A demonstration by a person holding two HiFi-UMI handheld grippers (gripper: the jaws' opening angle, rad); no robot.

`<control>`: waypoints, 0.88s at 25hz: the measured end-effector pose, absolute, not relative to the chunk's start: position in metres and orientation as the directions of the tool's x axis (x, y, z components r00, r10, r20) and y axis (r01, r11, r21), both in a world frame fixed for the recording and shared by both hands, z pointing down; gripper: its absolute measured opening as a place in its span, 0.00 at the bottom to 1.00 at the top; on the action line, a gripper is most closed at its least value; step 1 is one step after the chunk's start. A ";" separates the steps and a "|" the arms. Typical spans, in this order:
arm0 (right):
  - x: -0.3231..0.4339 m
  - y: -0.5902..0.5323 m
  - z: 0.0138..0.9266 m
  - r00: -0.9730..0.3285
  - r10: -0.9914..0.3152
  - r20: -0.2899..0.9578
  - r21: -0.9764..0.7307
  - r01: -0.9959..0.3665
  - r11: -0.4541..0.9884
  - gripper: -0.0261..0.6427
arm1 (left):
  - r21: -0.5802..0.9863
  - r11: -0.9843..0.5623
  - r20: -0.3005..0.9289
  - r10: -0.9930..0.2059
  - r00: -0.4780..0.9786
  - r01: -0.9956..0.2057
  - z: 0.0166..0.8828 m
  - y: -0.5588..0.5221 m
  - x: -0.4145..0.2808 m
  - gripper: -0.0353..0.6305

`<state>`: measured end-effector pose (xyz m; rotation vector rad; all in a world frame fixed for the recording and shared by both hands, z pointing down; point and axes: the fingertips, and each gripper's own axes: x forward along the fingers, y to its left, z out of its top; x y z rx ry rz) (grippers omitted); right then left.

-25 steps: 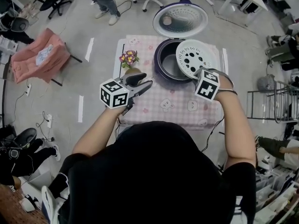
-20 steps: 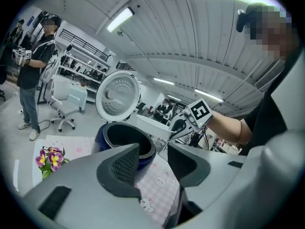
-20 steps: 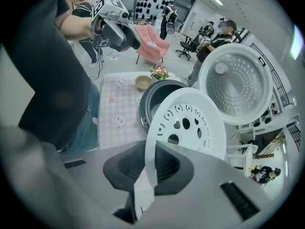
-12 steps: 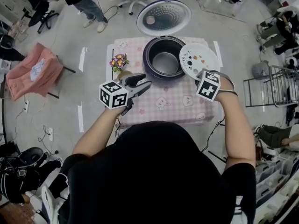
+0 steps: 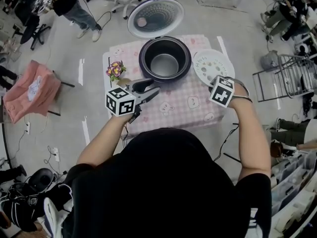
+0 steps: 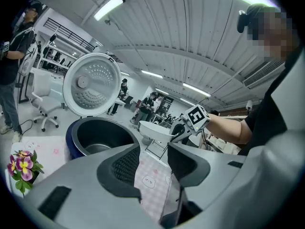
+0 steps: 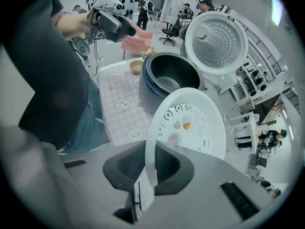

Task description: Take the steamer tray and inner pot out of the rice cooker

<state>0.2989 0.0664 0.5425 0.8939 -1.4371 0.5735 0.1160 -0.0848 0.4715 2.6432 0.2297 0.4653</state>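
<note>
White perforated steamer tray (image 5: 213, 65), rim clamped in the right gripper (image 7: 150, 165), is hanging beside the dark round rice cooker (image 5: 144, 63), best lowered level; left gripper (image 6: 153, 160) is gaping empty.

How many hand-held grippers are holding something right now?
1. The right hand-held gripper clamps the steamer tray by its rim, right of the rice cooker; the left hand-held gripper is open and empty.

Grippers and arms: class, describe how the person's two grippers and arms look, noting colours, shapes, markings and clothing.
The left gripper and right gripper are light grey, with dark ribbed pads inside the jaws. Each carries a white cube printed with black square markers. The person wears a black short-sleeved top.
</note>
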 end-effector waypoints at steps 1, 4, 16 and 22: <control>0.302 0.071 0.544 0.088 -0.171 0.981 0.171 -0.808 0.564 0.09 | 0.453 -0.887 0.286 0.241 0.928 0.091 0.471 -0.083 0.119 0.36; 0.309 0.082 0.548 0.084 -0.153 0.985 0.155 -0.824 0.545 0.09 | 0.455 -0.884 0.289 0.258 0.922 0.105 0.469 -0.079 0.127 0.36; 0.315 0.114 0.595 0.033 -0.121 0.992 0.091 -0.853 0.514 0.09 | 0.461 -0.881 0.298 0.262 0.918 0.102 0.476 -0.069 0.135 0.36; 0.313 0.114 0.628 0.009 -0.139 0.990 0.079 -0.860 0.504 0.09 | 0.469 -0.880 0.313 0.248 0.917 0.078 0.487 -0.070 0.134 0.36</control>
